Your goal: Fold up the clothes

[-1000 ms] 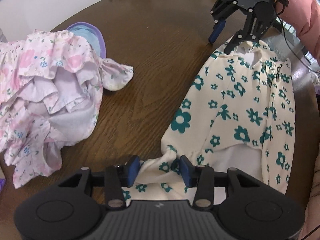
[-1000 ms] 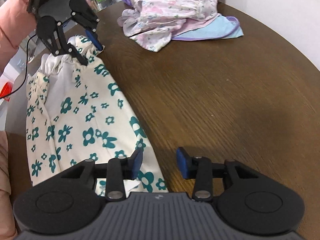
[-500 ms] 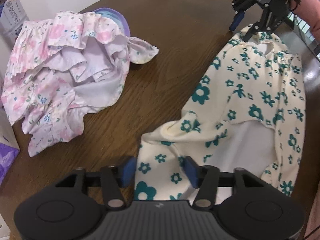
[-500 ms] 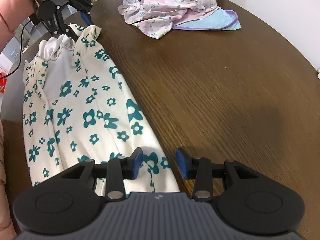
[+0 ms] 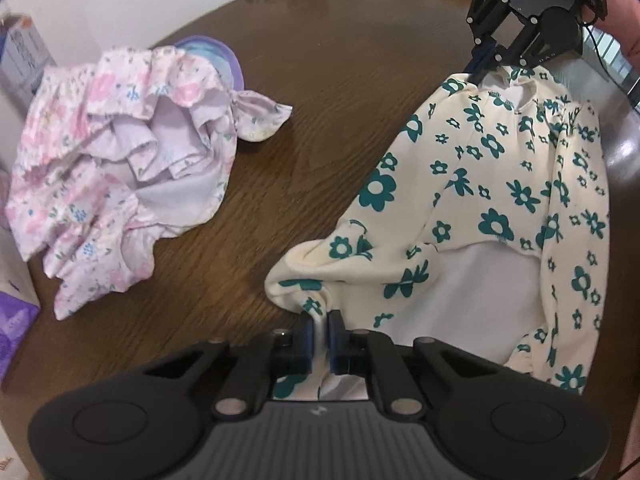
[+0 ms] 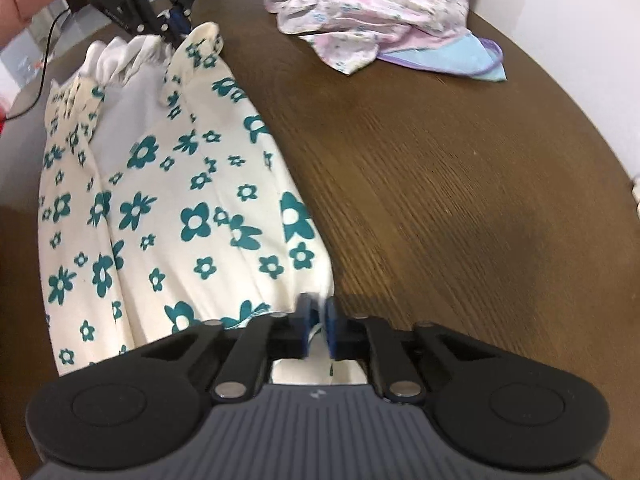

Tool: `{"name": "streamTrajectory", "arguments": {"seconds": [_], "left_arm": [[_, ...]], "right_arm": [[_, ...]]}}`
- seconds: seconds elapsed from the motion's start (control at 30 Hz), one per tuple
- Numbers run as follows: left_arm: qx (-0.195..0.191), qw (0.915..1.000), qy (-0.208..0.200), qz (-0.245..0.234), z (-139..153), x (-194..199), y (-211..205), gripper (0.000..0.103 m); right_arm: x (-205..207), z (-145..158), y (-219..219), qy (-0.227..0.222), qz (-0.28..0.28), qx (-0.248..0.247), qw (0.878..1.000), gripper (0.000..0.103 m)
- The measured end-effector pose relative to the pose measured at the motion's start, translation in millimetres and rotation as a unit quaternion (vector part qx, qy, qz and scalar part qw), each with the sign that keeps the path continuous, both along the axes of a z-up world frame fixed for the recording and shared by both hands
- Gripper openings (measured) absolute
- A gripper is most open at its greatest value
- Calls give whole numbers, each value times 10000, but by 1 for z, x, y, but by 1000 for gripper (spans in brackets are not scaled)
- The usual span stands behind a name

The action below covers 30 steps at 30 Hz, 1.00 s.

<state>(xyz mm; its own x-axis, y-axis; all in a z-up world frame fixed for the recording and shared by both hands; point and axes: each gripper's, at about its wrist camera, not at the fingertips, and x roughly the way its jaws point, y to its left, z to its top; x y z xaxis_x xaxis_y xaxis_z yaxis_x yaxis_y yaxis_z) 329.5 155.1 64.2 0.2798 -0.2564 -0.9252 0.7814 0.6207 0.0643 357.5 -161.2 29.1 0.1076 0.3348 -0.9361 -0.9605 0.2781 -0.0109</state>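
Left of the cream top (image 5: 480, 208) on the table (image 5: 328, 92) — a pink heap (image 5: 120, 172), untouched. Left gripper (image 5: 321, 326) just clenched on the hem; right gripper (image 6: 318, 322) just clenched on the far end. Grasping step done — next, probably lifting both ends together and folding across.

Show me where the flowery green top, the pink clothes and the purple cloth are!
flowery green top (image 5: 492, 184), left wrist view, on its printed front.
pink clothes (image 5: 120, 184), left wrist view, middle of the crumpled pile.
purple cloth (image 6: 452, 58), right wrist view, on its pale blue middle.
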Motion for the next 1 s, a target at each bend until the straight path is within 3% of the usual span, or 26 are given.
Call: {"name": "streamTrajectory", "arguments": {"seconds": [0.1, 0.2, 0.27, 0.37, 0.43, 0.57, 0.63, 0.7, 1.0], "left_arm": [[221, 9968, -767, -78, 2, -25, -5, 6], [527, 9825, -1779, -179, -3, -62, -16, 6], [880, 9639, -2475, -429, -11, -92, -24, 6], [1449, 9261, -3376, -854, -25, -134, -30, 5], [1649, 9117, -3624, -1017, -31, -154, -33, 5], [1813, 8989, -3786, -1254, -38, -181, -37, 5], [1861, 8969, -3778, -1353, -40, -192, -39, 5], [1850, 9008, -3671, -1400, -41, -199, -41, 5], [1676, 9176, -3436, -1088, -43, -209, -42, 7]], "right_arm": [[-12, 0, 2, -400, 24, -62, 9992, 3], [-34, 2, -1, -1026, -36, 16, 9947, 3], [-55, 3, -5, -1560, -56, 68, 9877, 2], [-92, 4, -10, -2422, -43, 167, 9701, 2], [-118, 4, -15, -2910, -8, 226, 9564, 2], [-165, -8, -19, -3600, 198, 47, 9327, 1], [-183, -16, -21, -3866, 326, -93, 9216, 1], [-196, -22, -22, -4023, 423, -165, 9144, 1], [-234, -43, -21, -4309, 624, -440, 8992, 1]]}}
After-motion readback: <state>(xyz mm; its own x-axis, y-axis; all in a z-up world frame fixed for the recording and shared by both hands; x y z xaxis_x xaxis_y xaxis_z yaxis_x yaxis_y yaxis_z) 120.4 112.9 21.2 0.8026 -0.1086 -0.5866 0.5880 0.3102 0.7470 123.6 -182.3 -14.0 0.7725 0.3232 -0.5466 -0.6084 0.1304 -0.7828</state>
